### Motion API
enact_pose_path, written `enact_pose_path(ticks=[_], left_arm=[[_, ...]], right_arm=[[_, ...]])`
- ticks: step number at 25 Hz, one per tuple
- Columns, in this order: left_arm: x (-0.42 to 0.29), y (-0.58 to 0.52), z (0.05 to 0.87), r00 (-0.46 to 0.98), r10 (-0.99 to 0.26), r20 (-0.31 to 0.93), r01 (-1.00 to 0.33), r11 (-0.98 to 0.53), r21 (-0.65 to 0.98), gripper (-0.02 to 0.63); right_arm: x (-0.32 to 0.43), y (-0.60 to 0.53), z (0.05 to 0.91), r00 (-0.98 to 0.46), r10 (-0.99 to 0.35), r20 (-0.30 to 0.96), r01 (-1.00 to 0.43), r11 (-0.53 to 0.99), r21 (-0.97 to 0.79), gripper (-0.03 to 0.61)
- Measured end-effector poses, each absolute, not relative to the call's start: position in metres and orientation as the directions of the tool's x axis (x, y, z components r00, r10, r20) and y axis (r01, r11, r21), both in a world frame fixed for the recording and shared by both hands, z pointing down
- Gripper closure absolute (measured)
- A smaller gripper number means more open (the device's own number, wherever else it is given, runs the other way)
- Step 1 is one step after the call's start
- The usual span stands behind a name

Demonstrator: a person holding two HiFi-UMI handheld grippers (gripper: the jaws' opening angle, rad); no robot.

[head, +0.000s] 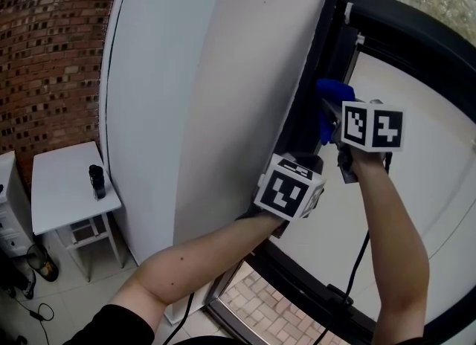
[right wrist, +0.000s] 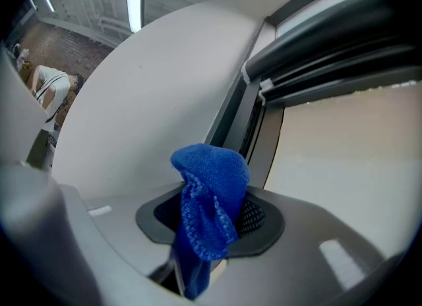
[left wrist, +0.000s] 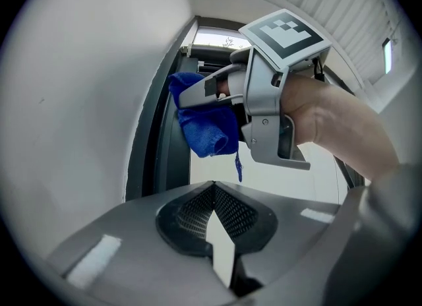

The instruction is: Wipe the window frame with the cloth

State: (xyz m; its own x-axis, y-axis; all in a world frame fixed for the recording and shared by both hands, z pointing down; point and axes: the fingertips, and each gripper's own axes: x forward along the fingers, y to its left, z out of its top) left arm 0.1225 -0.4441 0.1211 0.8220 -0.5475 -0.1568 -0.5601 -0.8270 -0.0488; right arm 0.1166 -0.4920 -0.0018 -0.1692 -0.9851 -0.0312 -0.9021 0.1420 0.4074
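Presently the cloth [right wrist: 208,192] is held clamped in the right gripper [right wrist: 211,232] close by the dark frame [right wrist: 254,126], the left gripper [left wrist: 212,232] is closed on nothing, and the wiping step is judged in hand, firm contact along the frame being required next.

two tongs [left wrist: 212,187] [right wrist: 210,214], one cloth [head: 327,92], maybe one bottle [head: 97,181]
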Motion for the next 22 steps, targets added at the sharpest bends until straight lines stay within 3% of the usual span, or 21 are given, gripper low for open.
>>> enact_pose_path(ticks=[22], left_arm=[[0.111,-0.445,0.046,0.81,-0.52,-0.273,-0.557,-0.827,-0.078,0.624]], right_arm=[[0.114,-0.489,-0.079,-0.138,-0.981,-0.137,-0.893,0.064,0.446,0.42]])
